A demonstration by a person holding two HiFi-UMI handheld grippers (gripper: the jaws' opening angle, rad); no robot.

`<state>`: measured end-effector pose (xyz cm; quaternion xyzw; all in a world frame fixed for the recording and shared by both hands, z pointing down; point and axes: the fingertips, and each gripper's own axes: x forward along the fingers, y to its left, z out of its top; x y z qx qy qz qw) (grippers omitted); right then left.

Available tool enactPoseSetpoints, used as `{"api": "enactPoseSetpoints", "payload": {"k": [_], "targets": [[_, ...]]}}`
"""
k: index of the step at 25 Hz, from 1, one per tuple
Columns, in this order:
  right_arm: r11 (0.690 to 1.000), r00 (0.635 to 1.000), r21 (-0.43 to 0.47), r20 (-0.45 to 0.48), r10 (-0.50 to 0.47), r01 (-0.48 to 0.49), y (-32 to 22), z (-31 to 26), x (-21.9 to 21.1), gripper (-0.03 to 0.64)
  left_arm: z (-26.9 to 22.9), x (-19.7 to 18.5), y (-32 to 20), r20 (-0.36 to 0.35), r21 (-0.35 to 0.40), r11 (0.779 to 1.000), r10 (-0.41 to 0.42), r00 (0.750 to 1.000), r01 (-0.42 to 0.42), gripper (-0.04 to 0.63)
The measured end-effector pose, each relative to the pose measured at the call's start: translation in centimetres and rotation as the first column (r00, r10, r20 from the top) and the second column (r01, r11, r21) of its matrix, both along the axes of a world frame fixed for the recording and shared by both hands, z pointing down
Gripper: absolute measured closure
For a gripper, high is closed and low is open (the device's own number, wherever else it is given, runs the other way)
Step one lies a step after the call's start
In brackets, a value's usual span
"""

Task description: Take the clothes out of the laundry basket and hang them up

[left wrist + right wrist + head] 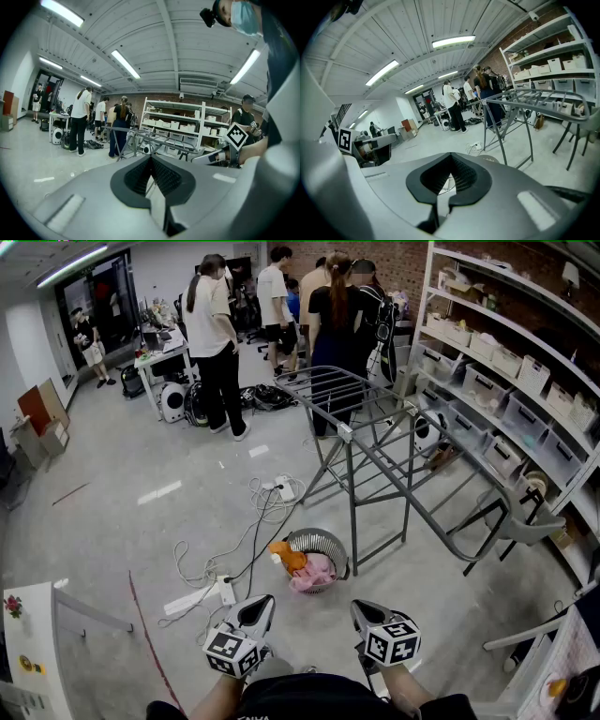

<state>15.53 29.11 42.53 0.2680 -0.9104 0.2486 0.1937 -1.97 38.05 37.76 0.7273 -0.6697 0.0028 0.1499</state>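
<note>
A round wire laundry basket (326, 542) stands on the floor at the foot of the grey drying rack (361, 395). An orange garment (289, 559) and a pink one (314, 574) hang over its near rim. The rack's rails are bare; it also shows in the left gripper view (140, 137) and the right gripper view (520, 98). My left gripper (262, 602) and right gripper (362, 608) hover side by side near my body, short of the basket. Both are shut with nothing between the jaws, as seen in the left gripper (151, 161) and right gripper (451, 163) views.
A white power strip (202, 597) and loose cables (265, 502) lie on the floor left of the basket. Shelves (511, 362) with boxes line the right wall, a grey chair (530, 529) in front of them. Several people (217, 338) stand beyond the rack. A white table (28, 643) is at lower left.
</note>
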Motion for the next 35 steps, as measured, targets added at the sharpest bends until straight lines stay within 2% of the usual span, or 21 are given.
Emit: {"api": "enactPoseSetpoints", "payload": {"k": [6,11,13,14,15,18,22,24,35], "targets": [[1.0,1.0,-0.028,0.01,-0.009,0.01,0.9,-0.6,-0.3,0.612,-0.8,-0.1,1.1,-0.001,-0.016,1.0,-0.007,1.0,0.007,0.595],[0.997,0.995,-0.071,0.097,-0.005,0.012,0.6,-0.4,-1.0,0.612,-0.4,0.4,0.4,-0.003,0.028,1.0,0.011,1.0,-0.01,0.582],[0.999,0.993,-0.048,0.118,0.027,-0.021,-0.2,-0.5,-1.0,0.612,0.1,0.8,-0.6,-0.035,0.028,0.999,0.043,0.998,-0.042,0.461],[0.999,0.99,-0.037,0.132,0.04,-0.036,-0.7,-0.7,-1.1,0.612,0.4,1.0,-1.0,-0.055,0.023,0.998,0.061,0.997,-0.06,0.434],[0.998,0.987,-0.033,0.153,0.052,-0.047,-1.1,-0.9,-1.4,0.604,0.6,1.1,-1.5,-0.07,0.019,0.997,0.078,0.994,-0.077,0.426],[0.997,0.974,-0.029,0.214,0.08,-0.075,-2.8,-1.7,-2.7,0.515,1.1,0.5,-3.1,-0.088,0.013,0.994,0.11,0.99,-0.109,0.41],[0.994,0.974,-0.004,0.2,0.106,-0.108,-5.5,-1.5,-5.4,0.394,1.8,-1.9,-5.8,-0.099,0.001,0.989,0.145,0.984,-0.146,0.391],[0.993,0.977,-0.01,0.177,0.121,-0.122,-6.7,-0.8,-6.9,0.359,2.2,-3.3,-7.3,-0.108,-0.01,0.986,0.167,0.98,-0.169,0.376],[0.977,0.97,-0.011,0.117,0.213,-0.213,-13.3,1.2,-16.6,0.337,3.5,-13.4,-14.7,-0.09,-0.06,0.951,0.298,0.95,-0.303,0.357]]}}
